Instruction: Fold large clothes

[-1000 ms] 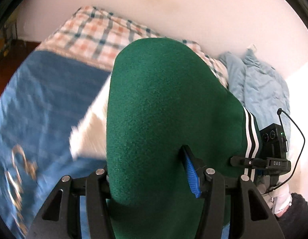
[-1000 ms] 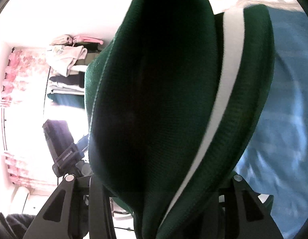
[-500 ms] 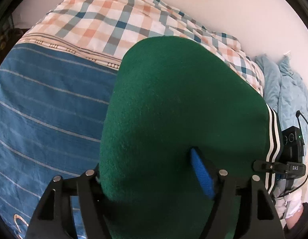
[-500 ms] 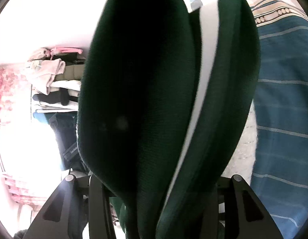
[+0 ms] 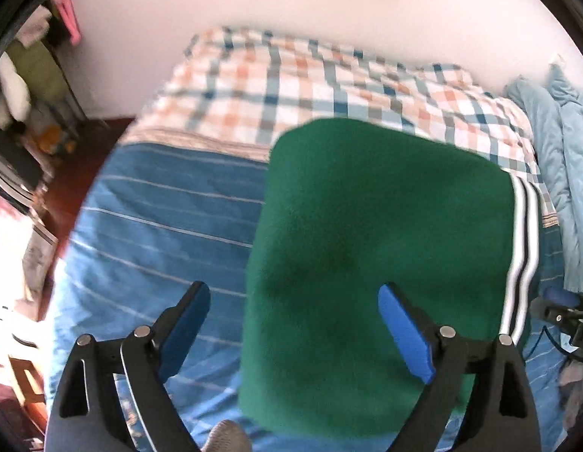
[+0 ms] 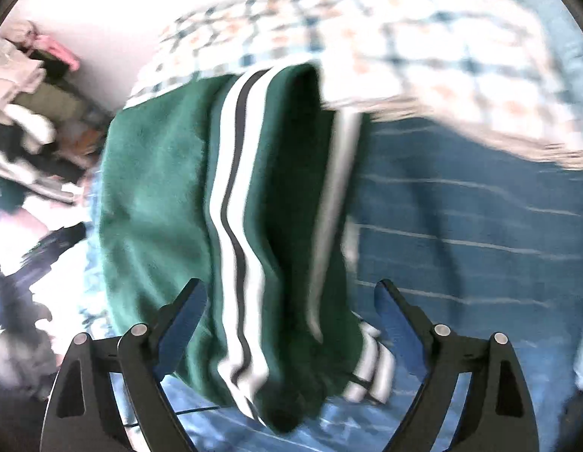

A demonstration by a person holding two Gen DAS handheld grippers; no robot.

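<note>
Folded into a thick rectangle, the dark green fleece garment with white and black side stripes [image 5: 366, 248] lies on the blue striped bedspread [image 5: 159, 226], so this fold looks finished. Both the left gripper [image 5: 295, 324] and the right gripper [image 6: 289, 318] are spread wide, holding nothing; next comes smoothing or another fold.

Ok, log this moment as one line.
left tool: open | right tool: open | folded green fleece garment with white stripes: released, lying on blue striped bedspread
</note>
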